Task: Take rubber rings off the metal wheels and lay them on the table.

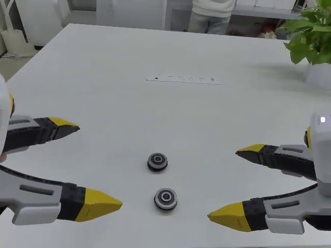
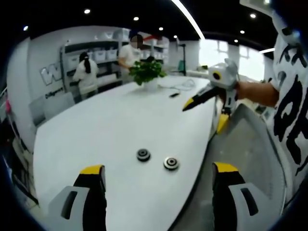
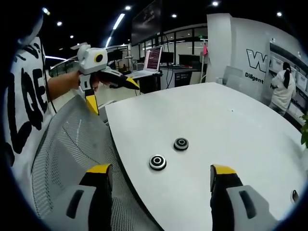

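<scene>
Spanning the head view, the white table [image 1: 103, 77] lies before you. The right gripper view adds a mesh chair [image 3: 62, 144] at the table's near edge. You hold the left gripper [image 1: 99, 166] and the right gripper [image 1: 222, 183] over the table, each with jaws wide apart and gripping nothing. The left gripper view shows your hand [image 2: 243, 90] around the right gripper, and the right gripper view shows a laptop [image 3: 153, 58] behind the left. Between the grippers, the far wheel [image 1: 157, 161] and the near wheel [image 1: 165, 199] rest flat on the table, close together but apart, with dark rubber rings on their rims.

L gripper [image 1: 99, 166], R gripper [image 1: 222, 184] grey-blk w/ yellow tips [image 1: 98, 203]
</scene>
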A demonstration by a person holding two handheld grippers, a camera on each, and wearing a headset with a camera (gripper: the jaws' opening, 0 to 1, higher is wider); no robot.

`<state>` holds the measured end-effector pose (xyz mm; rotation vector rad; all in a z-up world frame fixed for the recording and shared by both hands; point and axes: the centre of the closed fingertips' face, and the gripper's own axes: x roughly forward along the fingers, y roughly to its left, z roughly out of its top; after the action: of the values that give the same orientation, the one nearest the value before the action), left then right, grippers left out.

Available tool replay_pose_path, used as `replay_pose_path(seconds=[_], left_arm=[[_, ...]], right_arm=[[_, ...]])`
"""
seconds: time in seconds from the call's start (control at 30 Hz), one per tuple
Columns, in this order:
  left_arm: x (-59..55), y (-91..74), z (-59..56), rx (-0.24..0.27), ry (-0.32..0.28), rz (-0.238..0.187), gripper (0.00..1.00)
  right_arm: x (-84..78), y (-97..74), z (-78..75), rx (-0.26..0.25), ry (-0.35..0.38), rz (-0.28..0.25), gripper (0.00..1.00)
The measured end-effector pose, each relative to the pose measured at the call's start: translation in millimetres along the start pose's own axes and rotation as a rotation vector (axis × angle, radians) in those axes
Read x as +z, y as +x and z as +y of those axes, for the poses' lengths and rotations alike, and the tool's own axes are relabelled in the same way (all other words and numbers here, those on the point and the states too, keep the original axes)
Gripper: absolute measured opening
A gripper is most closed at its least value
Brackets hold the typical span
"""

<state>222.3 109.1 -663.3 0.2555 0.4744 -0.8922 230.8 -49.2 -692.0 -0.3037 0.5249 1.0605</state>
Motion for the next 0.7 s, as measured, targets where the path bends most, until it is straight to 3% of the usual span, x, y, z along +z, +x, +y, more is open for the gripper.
replay_pose_path(seconds=[0.33,0.7], left_arm=[[1.5,-4.5,2.5,0.017,-0.002,-0.004,0.93],[-7.3,-1.4,-0.1,0.011,-0.007,0.013,0.92]], right_arm=[[-2.9,3.5,-2.6,0.001,0.010,-0.005,0.79],[-8.0,7.0,-6.3,-0.001,0.017,-0.004,0.74]])
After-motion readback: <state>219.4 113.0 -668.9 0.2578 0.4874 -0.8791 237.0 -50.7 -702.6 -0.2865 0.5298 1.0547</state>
